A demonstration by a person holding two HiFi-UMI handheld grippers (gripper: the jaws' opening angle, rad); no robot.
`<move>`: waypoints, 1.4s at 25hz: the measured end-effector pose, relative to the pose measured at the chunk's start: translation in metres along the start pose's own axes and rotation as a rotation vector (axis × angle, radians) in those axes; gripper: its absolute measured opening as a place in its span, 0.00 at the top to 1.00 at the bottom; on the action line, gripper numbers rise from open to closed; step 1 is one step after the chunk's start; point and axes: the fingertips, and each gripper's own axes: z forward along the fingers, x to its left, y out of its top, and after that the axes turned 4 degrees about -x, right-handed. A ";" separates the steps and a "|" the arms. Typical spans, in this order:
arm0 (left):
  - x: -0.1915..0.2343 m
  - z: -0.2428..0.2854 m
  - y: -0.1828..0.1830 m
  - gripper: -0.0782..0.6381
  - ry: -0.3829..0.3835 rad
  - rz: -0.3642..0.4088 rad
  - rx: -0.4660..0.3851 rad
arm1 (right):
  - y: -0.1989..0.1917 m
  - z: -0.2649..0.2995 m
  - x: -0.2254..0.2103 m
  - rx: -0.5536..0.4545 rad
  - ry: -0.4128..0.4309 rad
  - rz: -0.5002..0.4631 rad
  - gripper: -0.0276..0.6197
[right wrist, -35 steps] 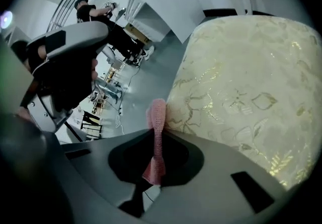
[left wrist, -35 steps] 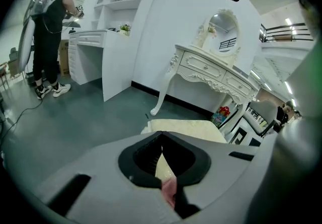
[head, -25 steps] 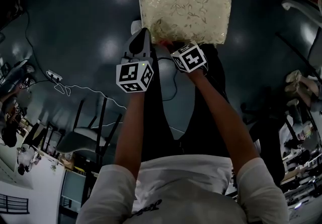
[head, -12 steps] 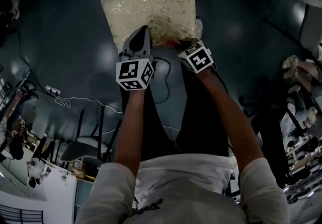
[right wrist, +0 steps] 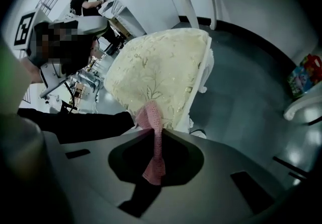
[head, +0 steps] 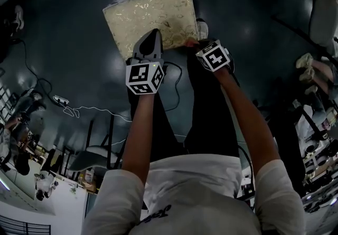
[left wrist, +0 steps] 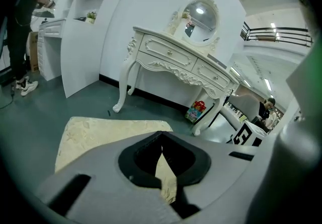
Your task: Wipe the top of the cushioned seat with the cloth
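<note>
Two grippers hover by the seat [head: 148, 12], upper middle of the head view. The right gripper [right wrist: 152, 130] pinches the pink cloth [right wrist: 156, 160]; the left gripper [left wrist: 162, 136] is closed on nothing. Wiping well likely needs the cloth pressed flat.

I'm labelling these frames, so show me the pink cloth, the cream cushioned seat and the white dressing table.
Pink mesh cloth [right wrist: 155, 142]: right gripper view, its strip between the jaws.
Cream patterned cushioned seat [head: 150, 15]: head view, middle of top.
White carved dressing table [left wrist: 168, 53]: left gripper view, drawer front.
</note>
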 end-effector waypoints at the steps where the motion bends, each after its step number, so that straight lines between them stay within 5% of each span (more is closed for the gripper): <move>1: -0.004 -0.004 0.007 0.87 -0.004 0.004 -0.001 | 0.004 -0.008 0.000 -0.017 0.011 0.017 0.92; 6: 0.000 -0.037 0.068 0.87 -0.057 0.021 -0.038 | 0.068 -0.083 0.007 -0.154 0.008 0.018 0.92; 11: 0.112 -0.052 0.134 0.87 -0.086 -0.028 -0.080 | 0.221 -0.097 0.049 -0.310 -0.019 0.023 0.92; 17: 0.150 -0.067 0.221 0.87 -0.187 -0.021 -0.171 | 0.348 -0.136 0.121 -0.502 0.012 0.005 0.92; 25: 0.129 -0.130 0.318 0.87 -0.334 0.070 -0.286 | 0.421 -0.214 0.187 -0.669 -0.039 -0.041 0.92; 35: 0.135 -0.139 0.375 0.87 -0.318 0.090 -0.407 | 0.474 -0.276 0.187 -0.888 -0.186 -0.065 0.91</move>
